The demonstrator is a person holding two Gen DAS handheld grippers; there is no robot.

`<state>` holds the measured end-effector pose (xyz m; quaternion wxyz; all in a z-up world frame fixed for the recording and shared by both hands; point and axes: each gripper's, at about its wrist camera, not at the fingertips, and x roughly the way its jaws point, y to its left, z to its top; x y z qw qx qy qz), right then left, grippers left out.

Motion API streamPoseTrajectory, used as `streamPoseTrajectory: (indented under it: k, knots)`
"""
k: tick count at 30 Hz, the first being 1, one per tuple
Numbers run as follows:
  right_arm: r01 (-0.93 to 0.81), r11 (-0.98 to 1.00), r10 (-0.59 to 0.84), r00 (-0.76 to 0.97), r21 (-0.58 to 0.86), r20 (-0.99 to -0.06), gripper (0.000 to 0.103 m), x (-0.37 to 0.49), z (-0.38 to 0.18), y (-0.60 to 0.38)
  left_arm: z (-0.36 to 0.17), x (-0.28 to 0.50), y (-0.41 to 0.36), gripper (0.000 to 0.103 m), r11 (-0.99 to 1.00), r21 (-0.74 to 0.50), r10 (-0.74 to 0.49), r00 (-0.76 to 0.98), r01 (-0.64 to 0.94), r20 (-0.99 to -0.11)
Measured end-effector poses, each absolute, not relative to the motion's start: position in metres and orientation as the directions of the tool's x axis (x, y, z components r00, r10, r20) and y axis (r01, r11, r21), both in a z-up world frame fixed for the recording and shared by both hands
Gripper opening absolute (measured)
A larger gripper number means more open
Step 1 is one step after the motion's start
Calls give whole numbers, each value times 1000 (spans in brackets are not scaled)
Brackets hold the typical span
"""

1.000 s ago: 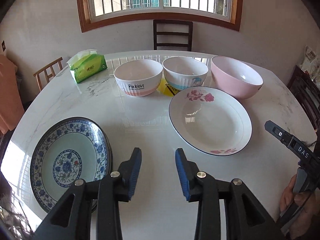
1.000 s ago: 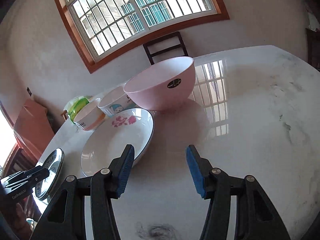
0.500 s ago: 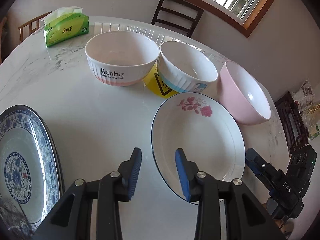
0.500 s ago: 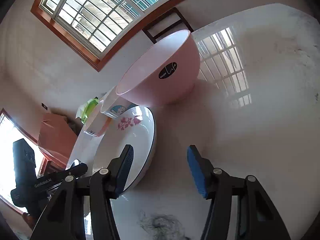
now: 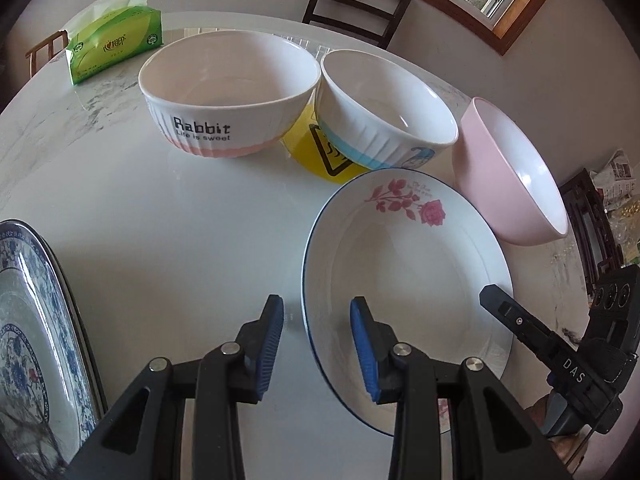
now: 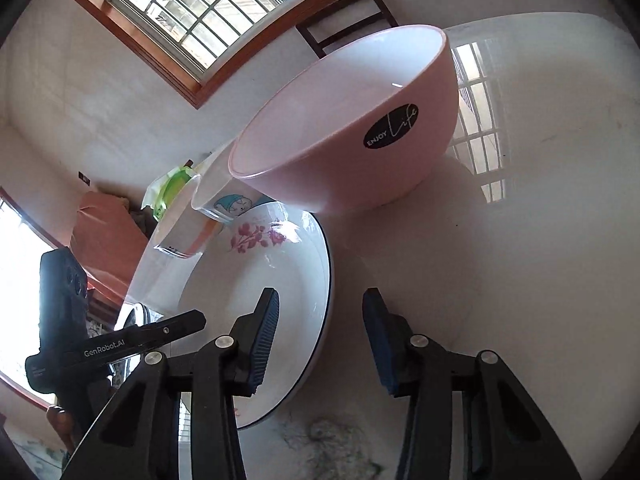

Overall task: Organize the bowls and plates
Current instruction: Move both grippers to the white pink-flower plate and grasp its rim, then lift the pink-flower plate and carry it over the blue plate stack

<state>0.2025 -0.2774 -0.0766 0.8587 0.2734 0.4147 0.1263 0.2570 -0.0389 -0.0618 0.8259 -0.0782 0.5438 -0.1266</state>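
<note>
- The blue-patterned plate point(image 5: 28, 344) lies flat at the far left of the white marble surface point(image 5: 168, 216), close to the near edge. It sits well apart from the other crockery, so it is probably the base for a stack of plates.
- Bare surface runs between that plate and the rose plate point(image 5: 404, 280), leaving open room to carry or slide a plate across.
- The left gripper point(image 5: 316, 340) hangs over the rose plate's left rim, one pad outside the rim and one over the well. Its jaws are closing with the rim between them, and no pad presses on it yet.
- The Rabbit bowl point(image 5: 228, 96) and the blue-banded bowl point(image 5: 384, 108) stand upright at the back, nearly touching each other, with a yellow sticker point(image 5: 316, 148) showing between them. The row suggests they wait to be nested.
- The tissue pack point(image 5: 116, 48) sits behind them, out of the way.
- The right gripper point(image 6: 320, 340) straddles the same plate's right rim. Its jaws are also closing and are not yet pinching it. A two-sided lift looks intended.
- The pink bowl point(image 6: 348, 120) overhangs the rose plate's far rim. That side is tight, so raising the plate toward the person seems safest.
</note>
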Motion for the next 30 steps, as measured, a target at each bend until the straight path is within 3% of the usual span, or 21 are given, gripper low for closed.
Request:
streamPoseTrajectory:
  k: [1, 4, 5, 18, 30]
  knots:
    - [8, 819, 448, 616, 573, -648, 34, 205, -77, -276, -62, 256, -41, 18, 954, -271, -300, 376, 128, -877]
    - [12, 818, 460, 586, 575, -667, 14, 212, -81, -273, -61, 253, -46, 18, 964, -245, -264, 378, 100, -887]
    - [7, 820, 463, 579, 573, -671, 13, 213, -80, -272, -61, 250, -47, 18, 965, -243, -261, 378, 94, -889]
    - [-9, 827, 464, 575, 562, -674, 12, 173, -75, -267, -44, 188, -49, 17, 972, -212, -233, 434, 98, -870]
    - [-84, 814, 511, 574, 574, -640, 12, 129, -45, -230, -15, 132, 27, 17, 969, -248, -220, 475, 4, -852]
